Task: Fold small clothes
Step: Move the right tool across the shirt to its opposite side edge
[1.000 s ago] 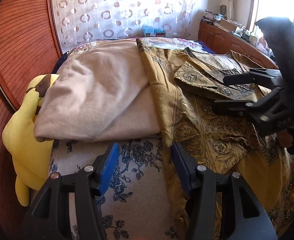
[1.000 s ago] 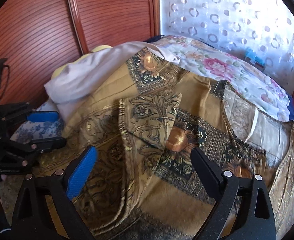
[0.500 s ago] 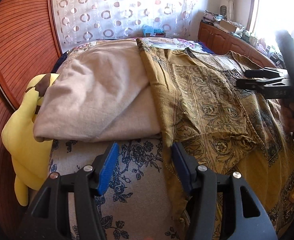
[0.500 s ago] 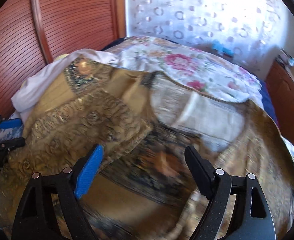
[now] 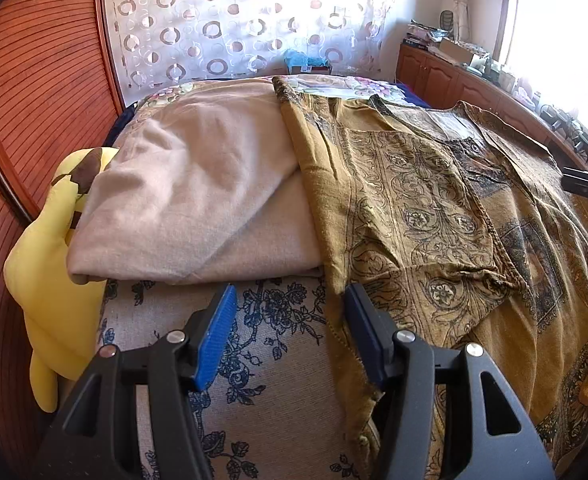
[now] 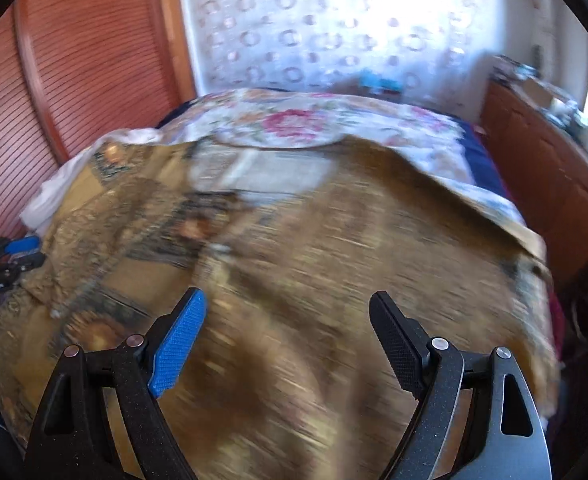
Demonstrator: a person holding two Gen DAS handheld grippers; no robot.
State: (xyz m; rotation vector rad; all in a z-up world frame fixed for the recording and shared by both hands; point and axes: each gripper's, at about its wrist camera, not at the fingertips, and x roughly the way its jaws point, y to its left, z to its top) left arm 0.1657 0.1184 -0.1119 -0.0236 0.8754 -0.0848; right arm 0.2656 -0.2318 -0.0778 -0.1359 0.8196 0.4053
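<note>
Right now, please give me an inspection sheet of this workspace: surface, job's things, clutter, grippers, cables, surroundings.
Surface: bed with a blue-flowered grey cover; floral sheet at the far end.
Job's things: mustard patterned garment spread flat, one sleeve folded inward.
Clutter: folded beige blanket beside the garment; yellow plush toy at the bed's edge.
Grippers: left gripper open, the garment's edge lies between its fingers, pads not pressing; right gripper open over the garment, empty, view blurred.
Cables: nothing seen.
Surroundings: ribbed wooden wall panel, circle-patterned curtain, wooden cabinet with items on top.
</note>
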